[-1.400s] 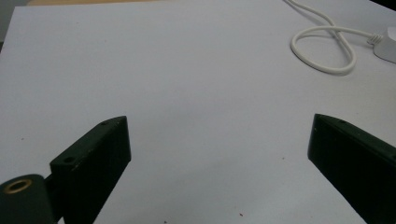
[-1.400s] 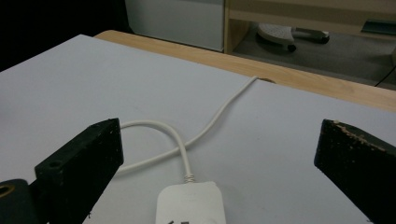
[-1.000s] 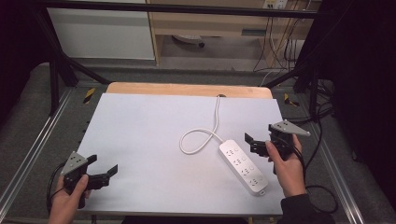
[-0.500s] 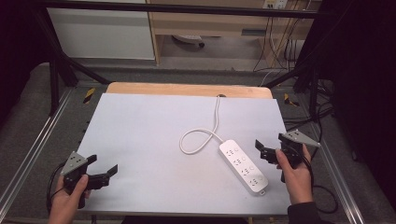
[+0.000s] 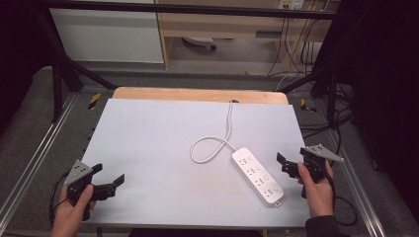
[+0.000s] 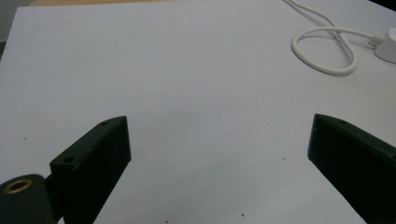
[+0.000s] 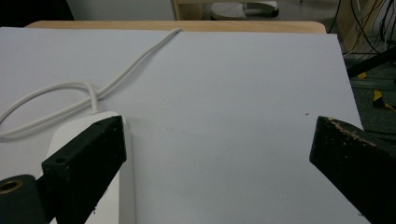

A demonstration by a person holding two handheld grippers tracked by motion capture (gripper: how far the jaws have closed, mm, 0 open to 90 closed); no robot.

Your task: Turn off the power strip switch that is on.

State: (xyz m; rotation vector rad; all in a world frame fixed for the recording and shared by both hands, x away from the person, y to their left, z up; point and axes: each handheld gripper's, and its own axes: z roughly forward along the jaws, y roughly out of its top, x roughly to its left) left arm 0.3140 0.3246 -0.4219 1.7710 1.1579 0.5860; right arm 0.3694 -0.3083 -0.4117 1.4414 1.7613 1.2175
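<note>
both grippers' fingers (image 6: 88, 163) wide apart

It looks like a lab: black metal frame (image 5: 59, 69) around the tabletop (image 5: 158, 143), tangled cables (image 5: 296, 44) at 1 o'clock.

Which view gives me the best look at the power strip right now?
The high view: the whole white power strip lies diagonally on the table, sockets and looped cord visible. The right gripper view shows just one end of it behind a jaw. The left gripper view catches only its corner at the frame edge, plus the cord loop.
</note>
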